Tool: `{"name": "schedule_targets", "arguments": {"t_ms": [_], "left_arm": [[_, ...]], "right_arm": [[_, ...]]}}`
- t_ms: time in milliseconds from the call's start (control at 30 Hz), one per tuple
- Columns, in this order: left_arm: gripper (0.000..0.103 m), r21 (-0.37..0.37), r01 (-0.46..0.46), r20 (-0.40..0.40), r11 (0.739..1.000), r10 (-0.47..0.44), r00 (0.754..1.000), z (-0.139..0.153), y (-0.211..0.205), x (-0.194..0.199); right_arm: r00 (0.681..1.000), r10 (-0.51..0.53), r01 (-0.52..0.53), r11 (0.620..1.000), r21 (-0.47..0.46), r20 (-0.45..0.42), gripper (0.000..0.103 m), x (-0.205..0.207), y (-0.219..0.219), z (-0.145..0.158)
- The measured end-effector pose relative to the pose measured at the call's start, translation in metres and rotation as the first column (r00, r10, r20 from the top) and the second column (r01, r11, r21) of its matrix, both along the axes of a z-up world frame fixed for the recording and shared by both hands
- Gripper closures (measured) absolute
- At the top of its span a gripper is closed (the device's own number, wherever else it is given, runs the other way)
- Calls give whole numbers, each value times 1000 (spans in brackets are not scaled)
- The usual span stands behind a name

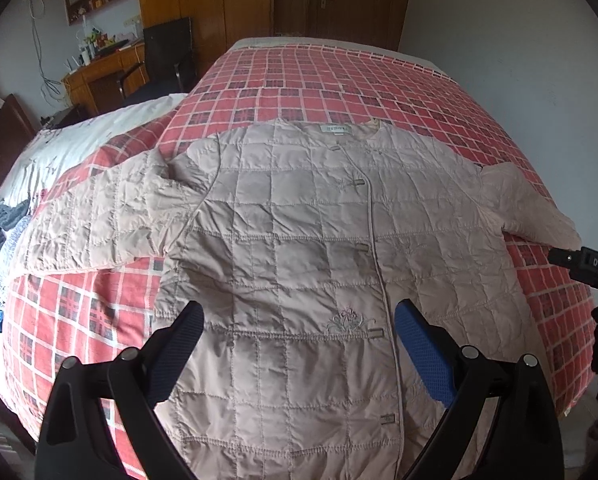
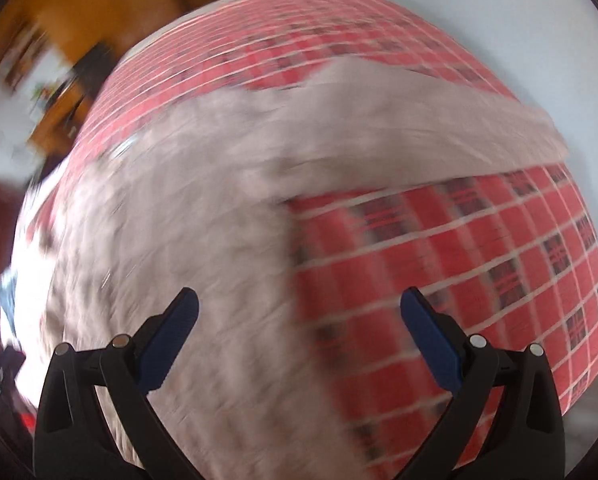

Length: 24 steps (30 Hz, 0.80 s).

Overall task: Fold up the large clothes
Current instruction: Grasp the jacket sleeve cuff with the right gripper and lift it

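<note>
Nearest the left wrist camera, the left gripper (image 1: 299,320) hangs with its jaws spread wide and empty over the hem of one quilted jacket (image 1: 307,248), which lies flat, buttoned and face up on the red plaid bedspread (image 1: 339,80), both sleeves out. I judge that no fold is made yet. The right wrist view is blurred: the right gripper (image 2: 299,308) gapes empty above the jacket's side edge.

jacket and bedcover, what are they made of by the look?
Jacket: looks like thin padded synthetic shell, slight sheen, stitched in a square quilt grid with fine crinkles; fibre cannot be confirmed. Bedcover: seems a matte woven fabric, maybe brushed cotton, red check pattern with no shine, lying softly over the bed.
</note>
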<state>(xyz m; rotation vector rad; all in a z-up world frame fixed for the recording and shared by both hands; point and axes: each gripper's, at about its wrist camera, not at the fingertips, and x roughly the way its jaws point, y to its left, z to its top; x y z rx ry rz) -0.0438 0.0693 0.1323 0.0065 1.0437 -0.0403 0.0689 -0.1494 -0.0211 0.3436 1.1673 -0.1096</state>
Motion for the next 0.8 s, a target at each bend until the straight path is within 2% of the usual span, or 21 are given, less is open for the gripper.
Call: {"name": "schedule_targets", "arguments": {"t_ms": [167,333,433,533,667,800], "left_arm": [[7,3,-11,20,1000,11,1000,-6,-16,28],[7,-26,-27,2,999,27,1000,-11,-23,42],[7,-11,-24,-4,1000,24,1000,-15,-26,43],[7,-1,-30,-16,1000,30,999,-18,-27,43],[7,3,-41,-21,999,41,999,-20,-26,44],[7,6,-37,-20,999,37,999,-21,-26,45]], "right_arm": [[975,-212,212,977,-14,-69,3,39,-115,-33],[932,-338,346,937,42,-128,4,59,-198,-67],[908,-395,409,909,85,-142,4,61,-232,-80],[892,-425,446,883,149,-152,4,63,-253,-91],[879,-454,474,862,180,-143,5,69,-270,-99],[872,-471,485,868,107,-133,35,75,-274,-94]]}}
